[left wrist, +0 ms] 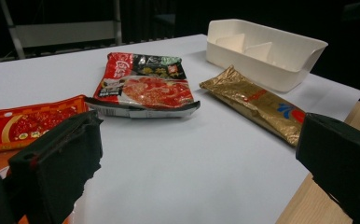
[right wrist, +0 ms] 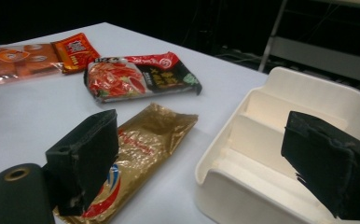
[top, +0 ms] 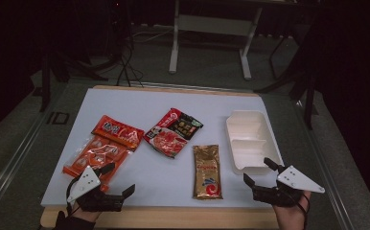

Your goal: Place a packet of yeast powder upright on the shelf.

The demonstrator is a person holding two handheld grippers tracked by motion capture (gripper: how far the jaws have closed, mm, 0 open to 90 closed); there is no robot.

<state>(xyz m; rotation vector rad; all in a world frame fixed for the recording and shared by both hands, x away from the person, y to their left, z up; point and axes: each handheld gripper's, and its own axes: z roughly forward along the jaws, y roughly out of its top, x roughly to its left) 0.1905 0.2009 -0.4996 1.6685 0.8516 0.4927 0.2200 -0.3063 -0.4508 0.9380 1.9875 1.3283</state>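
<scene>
Your left gripper (top: 117,179) sits at the near left edge of the table (top: 140,103), jaws spread wide with nothing between them, and its near jaw hangs over the corner of the clear orange packet (top: 93,155). Your right gripper (top: 260,172) is at the near right edge, jaws likewise spread and empty, right at the near end of the white tray (top: 255,167); in the right gripper view one jaw stands over the tray's compartments and the other over the gold packet (right wrist: 141,154). That gold packet lies flat between your two grippers, just left of the tray and not touching it. Farther out, the red-and-black packet (top: 172,132) lies at the middle of the table, and the orange-red packet (top: 118,132) rests on the far end of the clear orange packet.
</scene>
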